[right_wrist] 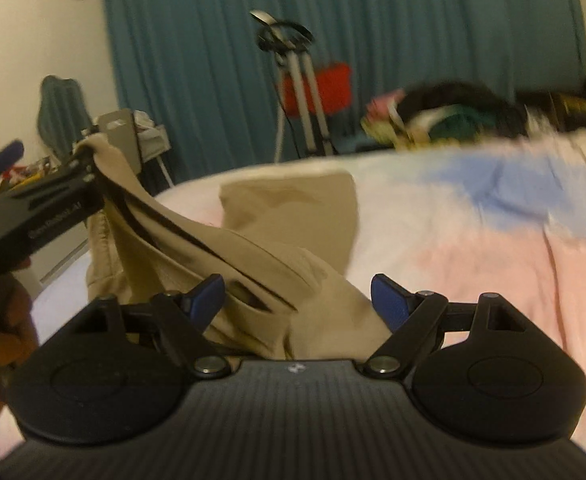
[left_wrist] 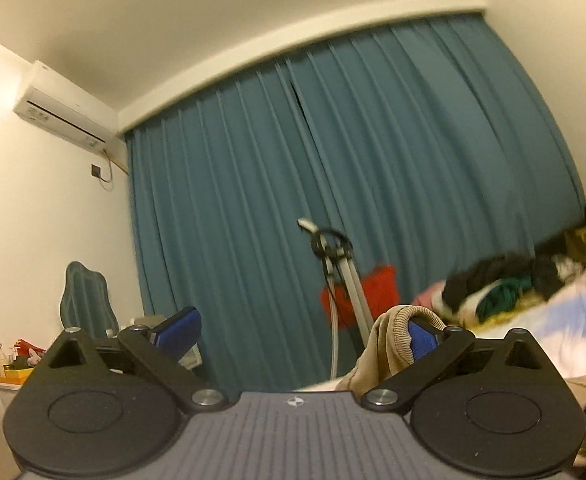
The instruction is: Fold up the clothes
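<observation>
A tan garment [right_wrist: 289, 208] lies crumpled on the bed [right_wrist: 493, 240], one end lifted up to the left. My left gripper [right_wrist: 49, 152] is open, and that lifted ribbed edge [left_wrist: 389, 336] hangs hooked over its right finger. In the left wrist view the left gripper [left_wrist: 299, 334] stands with its jaws wide apart, nothing between the blue pads [left_wrist: 177, 332]. My right gripper [right_wrist: 298, 298] is open low over the bed. A bunch of the tan cloth sits between its fingers, and the pads [right_wrist: 389, 300] do not squeeze it. A hand [right_wrist: 1, 320] holds the left gripper.
A pile of mixed clothes [right_wrist: 445, 116] lies at the bed's far side. Behind it hang teal curtains [left_wrist: 353, 160], with a tripod [right_wrist: 297, 80] and a red object [right_wrist: 329, 84] in front. A cluttered desk [right_wrist: 25, 172] and chair [left_wrist: 85, 296] stand at the left wall.
</observation>
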